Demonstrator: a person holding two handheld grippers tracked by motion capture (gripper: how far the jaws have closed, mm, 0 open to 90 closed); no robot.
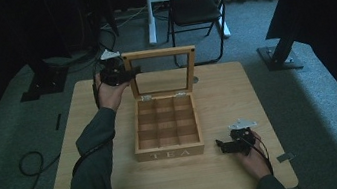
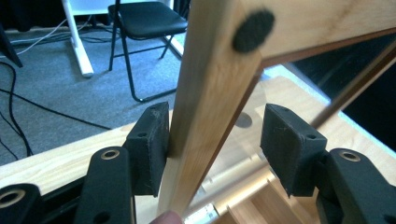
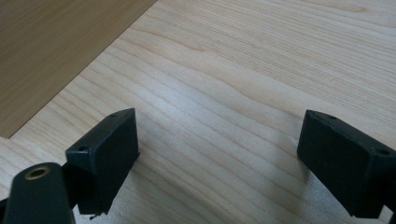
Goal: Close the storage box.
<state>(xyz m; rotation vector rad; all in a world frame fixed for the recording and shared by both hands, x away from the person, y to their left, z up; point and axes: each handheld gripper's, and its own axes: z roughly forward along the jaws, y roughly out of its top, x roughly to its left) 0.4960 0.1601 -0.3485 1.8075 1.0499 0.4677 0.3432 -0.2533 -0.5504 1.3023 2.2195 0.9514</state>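
A wooden tea box [image 1: 169, 147] with several empty compartments stands open at the middle of the table, its glass-paned lid [image 1: 158, 53] upright at the back. My left gripper [image 1: 129, 73] is at the lid's left rail. In the left gripper view that rail [image 2: 210, 93] stands between the jaws of the left gripper [image 2: 219, 140]: one pad [image 2: 149, 140] touches the wood and the other is well apart, so the gripper is open. My right gripper [image 1: 221, 146] rests low over the table to the right of the box front. It is open [image 3: 219, 154] with bare tabletop between its jaws.
The light wooden table [image 1: 227, 96] has free surface on both sides of the box; the box wall [image 3: 46, 46] lies just left of the right gripper. A black folding chair [image 1: 198, 4] and a white desk leg [image 1: 149, 11] stand behind. Cables [image 1: 30, 163] lie on the grey carpet.
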